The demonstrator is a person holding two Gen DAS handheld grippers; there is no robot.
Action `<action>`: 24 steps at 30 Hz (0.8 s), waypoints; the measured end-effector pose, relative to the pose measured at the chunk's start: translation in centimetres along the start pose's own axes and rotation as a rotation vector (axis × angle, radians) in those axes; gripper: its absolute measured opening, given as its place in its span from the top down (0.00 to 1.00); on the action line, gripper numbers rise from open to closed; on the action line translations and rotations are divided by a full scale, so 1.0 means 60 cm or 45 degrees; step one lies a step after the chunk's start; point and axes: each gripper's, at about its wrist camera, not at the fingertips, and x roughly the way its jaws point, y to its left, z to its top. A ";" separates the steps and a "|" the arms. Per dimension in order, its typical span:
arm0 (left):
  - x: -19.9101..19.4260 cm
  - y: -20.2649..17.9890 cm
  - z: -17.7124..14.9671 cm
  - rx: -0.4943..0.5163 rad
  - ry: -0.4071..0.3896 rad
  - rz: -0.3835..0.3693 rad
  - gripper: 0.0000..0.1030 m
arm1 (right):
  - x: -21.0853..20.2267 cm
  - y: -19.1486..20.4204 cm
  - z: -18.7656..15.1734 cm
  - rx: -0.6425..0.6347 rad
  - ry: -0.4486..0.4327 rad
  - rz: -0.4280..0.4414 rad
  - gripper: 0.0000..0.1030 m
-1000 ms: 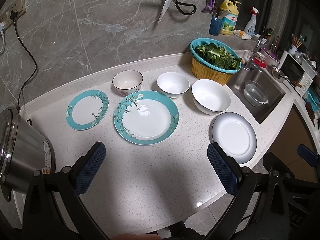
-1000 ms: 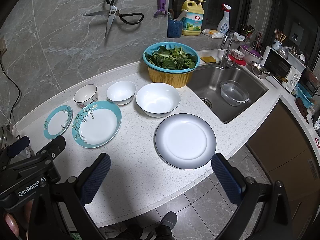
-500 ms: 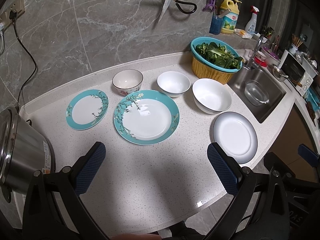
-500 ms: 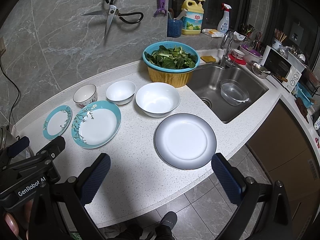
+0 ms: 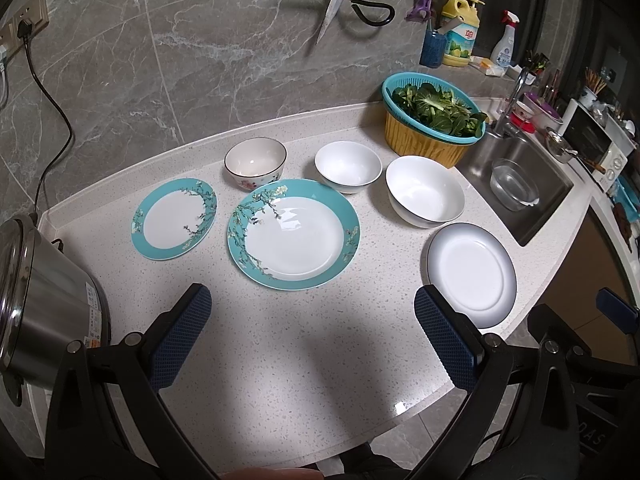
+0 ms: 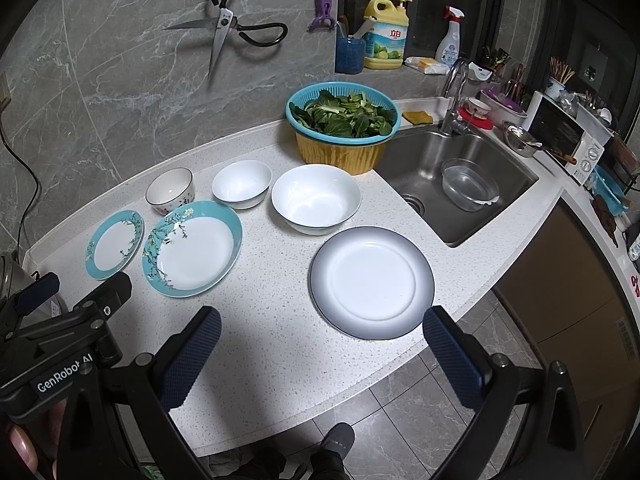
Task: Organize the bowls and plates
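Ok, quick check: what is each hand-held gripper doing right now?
Left hand-held gripper: open, holding nothing, above the countertop.
Right hand-held gripper: open, holding nothing.

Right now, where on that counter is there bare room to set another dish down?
The widest bare patch is the front strip of the counter, between the big teal plate and the counter's edge. A smaller patch lies behind the small teal plate. It is crowded along the back, where three bowls sit close together beside the vegetable basket.
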 end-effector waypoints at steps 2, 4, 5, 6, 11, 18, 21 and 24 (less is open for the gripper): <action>0.001 0.000 0.001 0.001 0.003 -0.001 0.00 | 0.000 0.000 0.000 0.000 0.001 0.000 0.00; 0.003 0.000 0.001 0.001 0.005 -0.002 0.00 | 0.001 0.000 0.000 0.000 0.000 0.000 0.00; 0.004 0.000 0.000 0.001 0.006 -0.002 0.00 | 0.001 0.000 0.000 0.000 0.000 0.001 0.00; 0.005 -0.001 -0.001 0.002 0.006 -0.002 0.00 | 0.001 0.000 0.000 0.000 0.001 0.000 0.00; 0.007 -0.003 0.001 0.002 0.013 0.000 0.00 | 0.001 0.000 0.001 0.000 0.003 -0.001 0.00; 0.008 -0.004 0.002 0.001 0.016 -0.001 0.00 | 0.002 -0.001 0.002 0.000 0.004 0.001 0.00; 0.008 -0.004 0.003 0.001 0.016 -0.001 0.00 | 0.002 -0.002 0.001 0.000 0.005 0.000 0.00; 0.009 -0.004 0.002 0.002 0.018 0.000 0.00 | 0.002 -0.003 0.000 0.000 0.005 0.001 0.00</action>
